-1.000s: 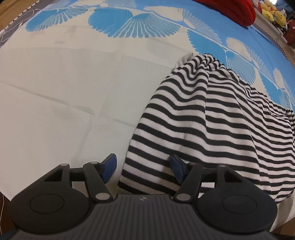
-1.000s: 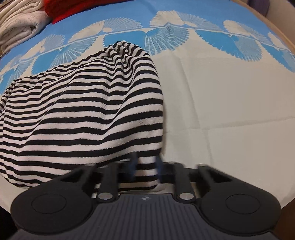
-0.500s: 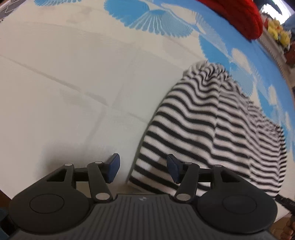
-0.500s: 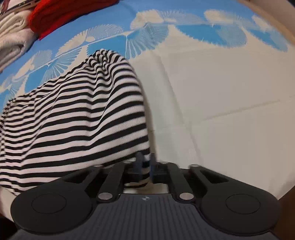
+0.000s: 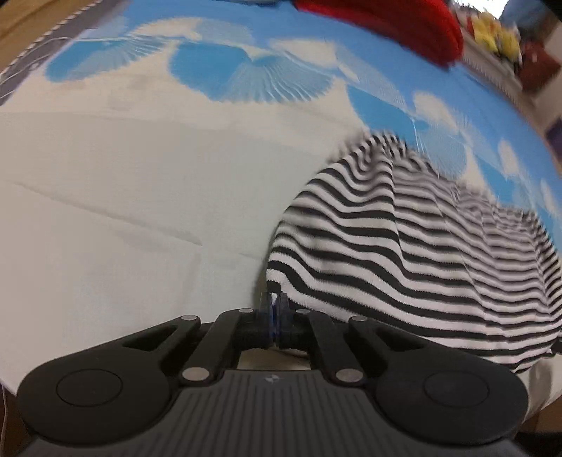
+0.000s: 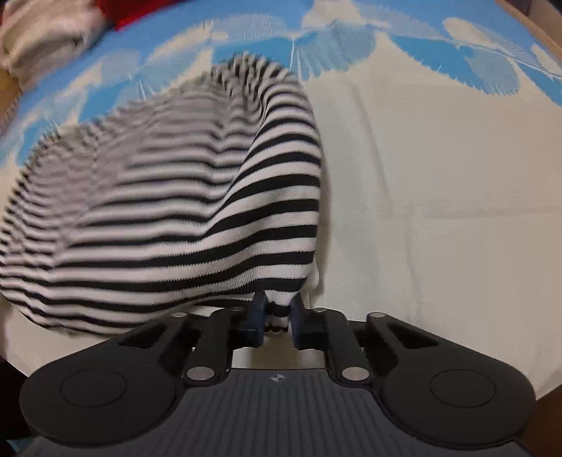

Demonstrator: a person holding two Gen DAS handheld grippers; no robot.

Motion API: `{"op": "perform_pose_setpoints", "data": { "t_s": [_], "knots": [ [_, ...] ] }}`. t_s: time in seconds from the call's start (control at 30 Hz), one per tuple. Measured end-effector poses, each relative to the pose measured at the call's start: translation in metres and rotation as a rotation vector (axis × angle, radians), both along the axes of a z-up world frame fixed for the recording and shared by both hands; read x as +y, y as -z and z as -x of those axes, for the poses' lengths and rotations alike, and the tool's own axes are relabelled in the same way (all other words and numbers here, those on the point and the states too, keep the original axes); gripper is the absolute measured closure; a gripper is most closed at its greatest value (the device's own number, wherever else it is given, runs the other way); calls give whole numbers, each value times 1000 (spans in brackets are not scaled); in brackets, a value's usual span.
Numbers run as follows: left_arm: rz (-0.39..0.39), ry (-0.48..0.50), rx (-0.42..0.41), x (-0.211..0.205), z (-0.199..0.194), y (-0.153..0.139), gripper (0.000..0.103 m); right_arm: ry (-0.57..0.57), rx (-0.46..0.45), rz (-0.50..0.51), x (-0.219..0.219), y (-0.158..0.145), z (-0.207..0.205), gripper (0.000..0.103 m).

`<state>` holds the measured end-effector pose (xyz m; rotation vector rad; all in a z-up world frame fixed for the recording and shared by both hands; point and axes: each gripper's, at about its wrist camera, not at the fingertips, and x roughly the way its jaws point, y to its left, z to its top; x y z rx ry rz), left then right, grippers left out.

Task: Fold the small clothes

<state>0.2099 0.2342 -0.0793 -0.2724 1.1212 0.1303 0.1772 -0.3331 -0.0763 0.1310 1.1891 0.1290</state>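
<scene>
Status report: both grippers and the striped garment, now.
Left gripper shut at the striped sweater corner, grip unclear. Right gripper closing, striped hem between its pads. Sweater bunched on the blue-and-white bedsheet. Nothing in the way.

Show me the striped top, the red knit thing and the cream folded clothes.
striped top [image 6: 196, 211], right wrist view, middle of its body
red knit thing [image 5: 393, 24], left wrist view, its front
cream folded clothes [image 6: 45, 31], right wrist view, blurred side

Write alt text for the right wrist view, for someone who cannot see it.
The right tool is closing on the near edge of a black-and-white striped garment, with the fabric between its fingers. The garment bulges up, blurred, over a white and blue patterned sheet. Red and cream clothes lie at the far left.
</scene>
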Motion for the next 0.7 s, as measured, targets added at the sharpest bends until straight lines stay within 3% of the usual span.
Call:
{"op": "perform_pose_setpoints", "data": {
  "t_s": [0.13,0.2,0.23,0.3,0.33,0.37,0.4,0.47,0.53,0.63,0.7],
  "knots": [
    [-36,83,102,-1,5,17,102,59,-69,-106,-29,-19,13,92],
    [-51,115,136,-4,6,23,102,48,-19,-75,-32,-12,16,95],
    [-66,114,142,-5,6,24,100,31,20,-18,-29,-5,16,103],
    [-93,85,121,-4,6,18,93,19,76,158,-25,9,18,103],
    [-86,74,88,-4,6,12,86,37,89,179,-29,12,17,103],
    [-66,66,47,-6,5,6,71,57,81,156,-34,10,17,103],
    [-41,64,-2,-8,5,-2,64,74,46,115,-38,4,17,102],
    [7,89,-56,-16,1,-8,63,99,-58,54,-41,-14,20,102],
    [49,137,-57,-32,-5,-7,63,90,-125,-2,-37,-25,21,89],
    [47,214,-26,-60,-14,-1,62,37,-162,-63,-20,-31,16,67],
    [25,246,8,-75,-19,11,49,-19,-160,-47,-4,-28,12,66]
  ]
}}
